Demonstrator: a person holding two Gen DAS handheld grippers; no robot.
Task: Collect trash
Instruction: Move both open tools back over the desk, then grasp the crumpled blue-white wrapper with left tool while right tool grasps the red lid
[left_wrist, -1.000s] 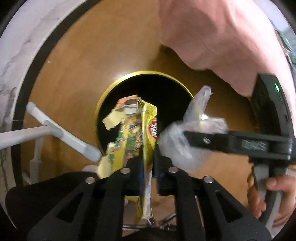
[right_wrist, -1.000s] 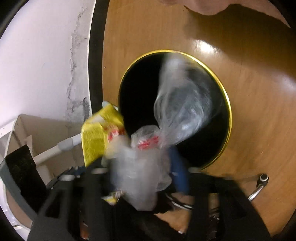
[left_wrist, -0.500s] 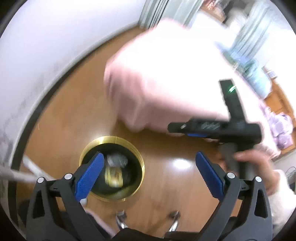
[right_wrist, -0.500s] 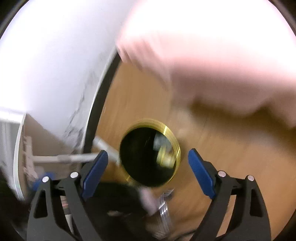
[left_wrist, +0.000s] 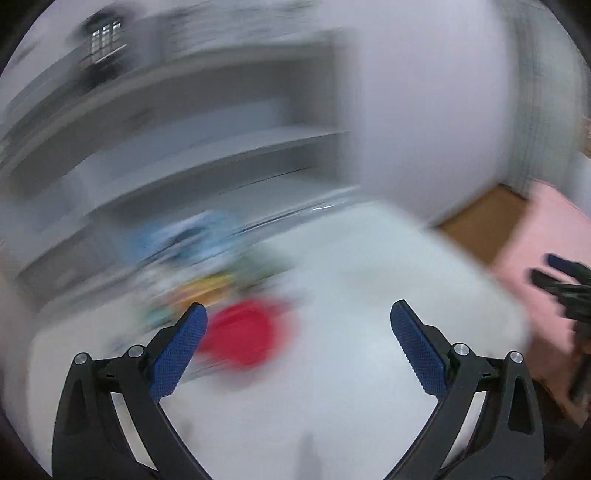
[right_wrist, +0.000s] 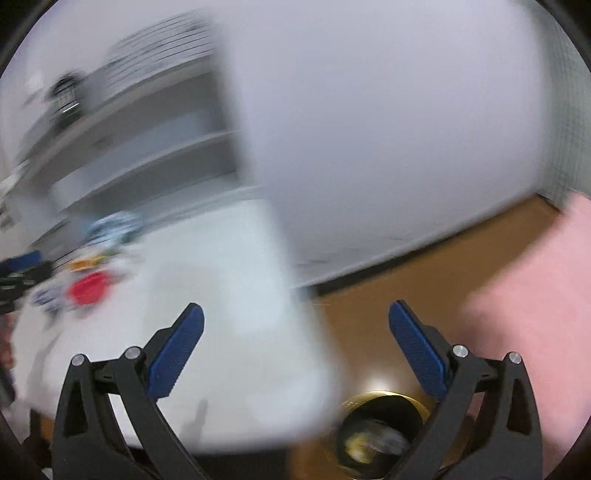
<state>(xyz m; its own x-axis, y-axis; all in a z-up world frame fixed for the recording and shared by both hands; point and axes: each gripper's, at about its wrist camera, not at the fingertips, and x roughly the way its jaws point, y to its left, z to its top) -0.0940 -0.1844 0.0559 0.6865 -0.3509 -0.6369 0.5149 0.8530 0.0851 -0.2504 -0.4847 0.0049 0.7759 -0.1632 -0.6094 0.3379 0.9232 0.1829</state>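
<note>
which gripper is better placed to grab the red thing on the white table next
Probably left. Both grippers are empty; the left gripper is open and the right gripper is opening. The red item lies just past the left one's fingertips on the white table, but far to the side in the right view. Blur hides detail.

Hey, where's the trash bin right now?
The gold-rimmed bin shows only in the right wrist view, low and right of centre, on the wooden floor just past the white table's corner, with crumpled wrappers inside.
</note>
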